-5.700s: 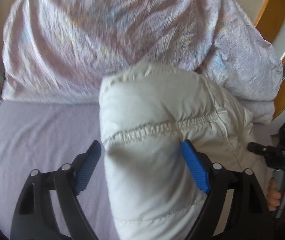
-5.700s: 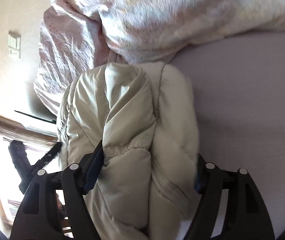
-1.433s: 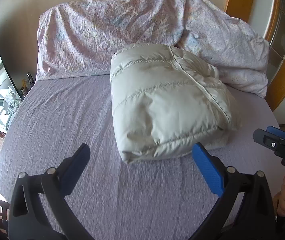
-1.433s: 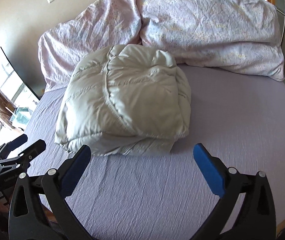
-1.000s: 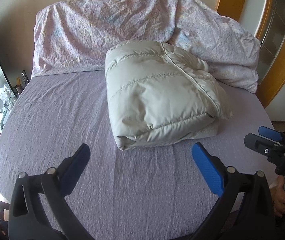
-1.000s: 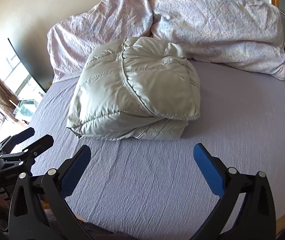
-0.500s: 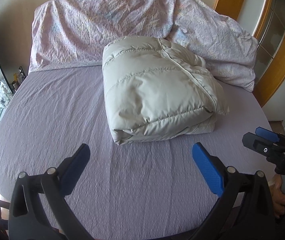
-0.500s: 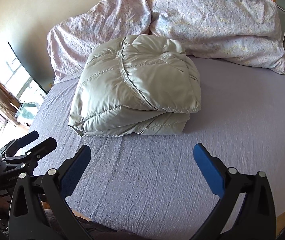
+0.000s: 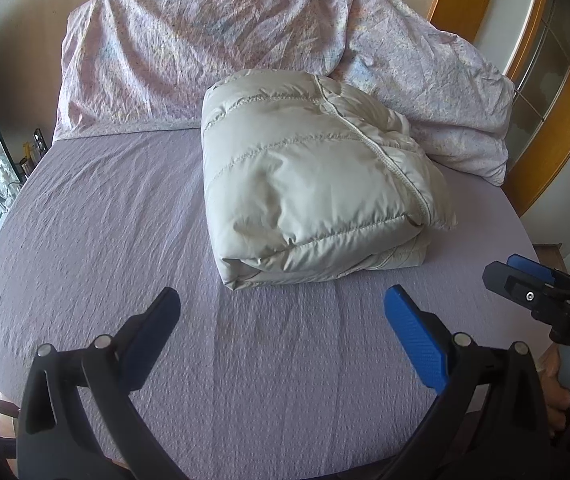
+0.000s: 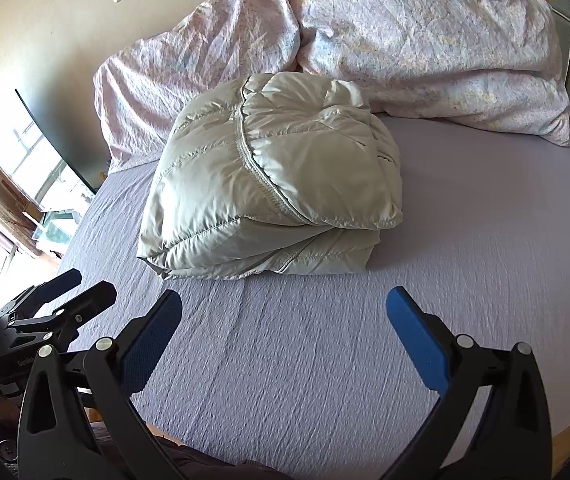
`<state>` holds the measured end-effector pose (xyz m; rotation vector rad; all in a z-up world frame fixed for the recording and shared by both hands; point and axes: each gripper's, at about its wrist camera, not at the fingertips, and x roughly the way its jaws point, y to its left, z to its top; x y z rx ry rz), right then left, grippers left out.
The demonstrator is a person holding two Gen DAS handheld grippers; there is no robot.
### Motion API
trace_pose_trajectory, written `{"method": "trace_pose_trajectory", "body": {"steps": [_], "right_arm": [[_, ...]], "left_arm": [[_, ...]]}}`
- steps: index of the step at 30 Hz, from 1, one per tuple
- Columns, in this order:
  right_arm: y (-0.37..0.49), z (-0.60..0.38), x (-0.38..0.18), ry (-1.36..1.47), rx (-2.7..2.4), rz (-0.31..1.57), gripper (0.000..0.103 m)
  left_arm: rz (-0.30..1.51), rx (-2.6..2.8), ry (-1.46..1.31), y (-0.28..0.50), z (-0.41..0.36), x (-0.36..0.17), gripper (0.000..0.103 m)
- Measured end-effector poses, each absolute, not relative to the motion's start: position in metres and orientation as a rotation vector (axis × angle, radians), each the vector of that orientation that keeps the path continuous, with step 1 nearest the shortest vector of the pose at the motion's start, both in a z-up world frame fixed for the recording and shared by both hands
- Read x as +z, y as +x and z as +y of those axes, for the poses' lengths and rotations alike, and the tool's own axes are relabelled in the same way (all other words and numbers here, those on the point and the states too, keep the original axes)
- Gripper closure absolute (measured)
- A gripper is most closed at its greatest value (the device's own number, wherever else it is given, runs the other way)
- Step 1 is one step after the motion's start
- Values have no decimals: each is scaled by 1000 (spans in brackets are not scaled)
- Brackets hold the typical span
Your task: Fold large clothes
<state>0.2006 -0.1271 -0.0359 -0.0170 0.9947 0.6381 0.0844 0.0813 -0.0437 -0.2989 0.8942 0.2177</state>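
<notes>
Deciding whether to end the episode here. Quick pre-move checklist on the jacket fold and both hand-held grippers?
1. Puffer jacket folded into one bundle: ok.
2. Bundle fully on the bed sheet, off the edges: ok.
3. Left hand-held gripper open, empty, clear of jacket: ok.
4. Right hand-held gripper open, empty, clear of jacket: ok.
5. Far side against the pillows, nothing trailing: cannot tell.
6. Layers flush at the near edge: not ok, lower layer sticks out.

The folded jacket (image 9: 309, 184) lies on the bed (image 9: 105, 220), its far end against 2 pillows (image 9: 189, 64); both tools hang before it, apart.
</notes>
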Motion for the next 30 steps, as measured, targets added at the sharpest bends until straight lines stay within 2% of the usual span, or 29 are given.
{"method": "trace_pose_trajectory", "body": {"steps": [30], "right_arm": [[201,-127,-37,-11,634,995,1]], "left_arm": [[890,216,-303,86,80,-43,2]]}}
